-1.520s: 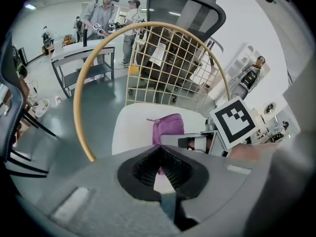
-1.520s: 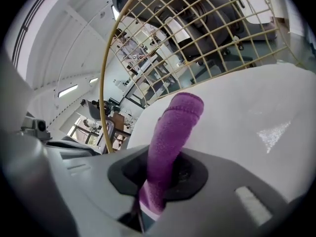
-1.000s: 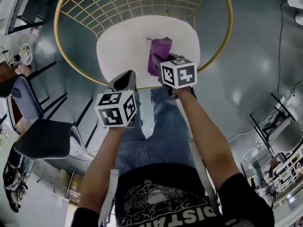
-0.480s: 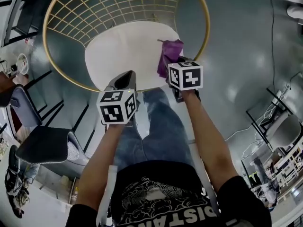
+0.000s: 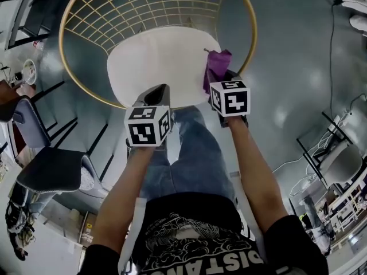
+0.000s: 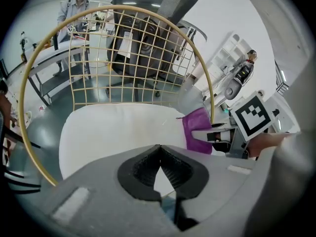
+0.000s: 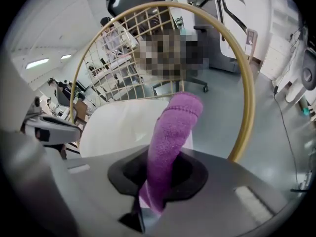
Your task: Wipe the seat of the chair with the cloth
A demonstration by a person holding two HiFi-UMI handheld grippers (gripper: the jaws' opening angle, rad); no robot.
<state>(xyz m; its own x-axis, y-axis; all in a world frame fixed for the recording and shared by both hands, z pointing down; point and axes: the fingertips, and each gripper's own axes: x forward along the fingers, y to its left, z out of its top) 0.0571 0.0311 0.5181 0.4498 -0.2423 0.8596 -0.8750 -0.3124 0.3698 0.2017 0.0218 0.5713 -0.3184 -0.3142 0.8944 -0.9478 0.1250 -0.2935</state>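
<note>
The fingers of our right gripper (image 7: 162,174) are clamped tight on the purple cloth (image 7: 173,127), and the cloth pokes out past them like a soft roll. The fingers of our left gripper (image 6: 159,154) are pressed together with nothing between them. This gripper hangs by the front edge of the seat (image 5: 155,67) and does no work. The cloth is at the right side of the white seat, just beside the gold ring (image 7: 252,98) of the chair (image 5: 157,39). We cannot tell if it is pressing on the seat or is just above it. We think the wiping is under way but not done. The cloth is only at one edge, and most of the seat lies to its left, all the way to the far side. The seat looks white and smooth, with no spots or crumbs that we can see, so we cannot tell which parts are wiped. It looks a bit soft, like a cushion, so we think the cloth will slide on it easily. Behind the seat is the gold wire back (image 5: 143,10), shaped like a net. Under the chair is a shiny grey floor (image 5: 298,56). Our legs (image 5: 192,148) in blue jeans are close to the front of the seat. A dark chair (image 5: 49,173) stands to our left, well apart. A person (image 6: 74,11) stands far off in the room.
</note>
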